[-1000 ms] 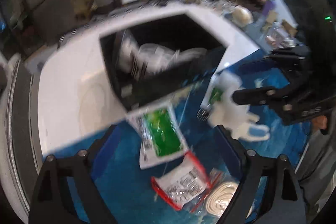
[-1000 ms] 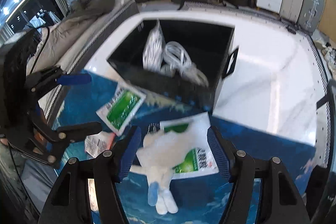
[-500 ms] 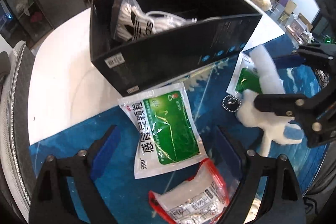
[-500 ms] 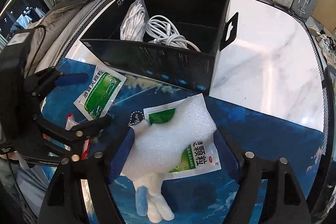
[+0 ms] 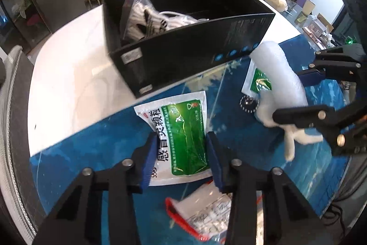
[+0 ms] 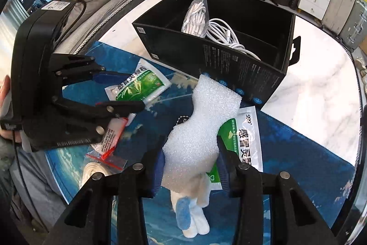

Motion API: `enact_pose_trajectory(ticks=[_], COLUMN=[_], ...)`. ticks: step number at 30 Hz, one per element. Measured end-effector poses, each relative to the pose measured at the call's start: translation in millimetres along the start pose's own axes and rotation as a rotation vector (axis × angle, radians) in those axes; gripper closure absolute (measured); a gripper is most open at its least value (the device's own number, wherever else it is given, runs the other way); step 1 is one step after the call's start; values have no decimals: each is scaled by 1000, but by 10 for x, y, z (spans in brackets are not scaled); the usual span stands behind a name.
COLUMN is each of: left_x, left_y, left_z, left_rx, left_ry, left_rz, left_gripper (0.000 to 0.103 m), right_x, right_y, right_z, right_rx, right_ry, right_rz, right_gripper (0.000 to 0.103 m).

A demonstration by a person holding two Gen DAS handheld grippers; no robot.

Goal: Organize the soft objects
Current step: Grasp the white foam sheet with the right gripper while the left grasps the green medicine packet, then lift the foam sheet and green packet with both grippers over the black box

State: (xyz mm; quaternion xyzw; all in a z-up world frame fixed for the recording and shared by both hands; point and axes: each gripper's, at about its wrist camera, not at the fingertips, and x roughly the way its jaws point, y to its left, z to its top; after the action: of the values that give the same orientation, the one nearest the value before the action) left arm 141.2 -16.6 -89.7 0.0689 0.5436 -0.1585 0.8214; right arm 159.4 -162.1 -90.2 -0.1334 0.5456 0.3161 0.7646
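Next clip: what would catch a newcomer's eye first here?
The white foam sheet between the right gripper fingers, lying over a green sachet on the blue mat. Next, the left gripper straddling another green sachet. Behind them, a black box holds white cables.

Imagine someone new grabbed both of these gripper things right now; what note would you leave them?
Left gripper: open, straddling the green sachet flat on the blue mat, not yet pinched.
Right gripper: open around the white foam sheet, which lies over a white sock and a second green sachet.
Done: a bagged white bundle and white cable sit in the black box.
Left: both sachets, foam, sock and the red-sealed bag.
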Motion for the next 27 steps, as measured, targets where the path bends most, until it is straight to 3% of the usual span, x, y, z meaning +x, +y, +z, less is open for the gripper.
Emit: enact_pose_trajectory(ticks=[3,5,6,10,12,13,14,15,16,22,27], left_x=[-101,-104,-86,57,75,72,64,48,28,-80,-129], left_y=[41,19,22,42,36,39,20,-7,-20,9,-40], left_z=[-47,-81,-82,2,33,30,30,34,30,-22,-27], left_rx=[16,41,33,-7,-20,-22,-7,10,22,32,45], left_ry=[-15,-19,-21,-8,-12,-19,-28,-35,-38,-49,-59], left_rz=[27,47,48,73,52,46,41,33,30,22,25], left_gripper=[65,53,39,29,33,41,50,69,70,86,89], right_x=[-19,-47,-43,52,93,120,156,173,188,114,9], right_y=[46,91,115,212,208,218,236,238,245,159,130], right_z=[-11,-46,-43,-21,2,15,38,39,37,-20,-47], right_rx=[-41,-69,-73,-80,-64,-60,-54,-52,-55,-40,-43], right_ry=[28,39,40,45,34,31,23,19,20,-2,-14], right_rz=[21,41,40,4,0,1,6,12,14,25,29], right_gripper=[63,63,63,60,50,49,51,56,63,64,64])
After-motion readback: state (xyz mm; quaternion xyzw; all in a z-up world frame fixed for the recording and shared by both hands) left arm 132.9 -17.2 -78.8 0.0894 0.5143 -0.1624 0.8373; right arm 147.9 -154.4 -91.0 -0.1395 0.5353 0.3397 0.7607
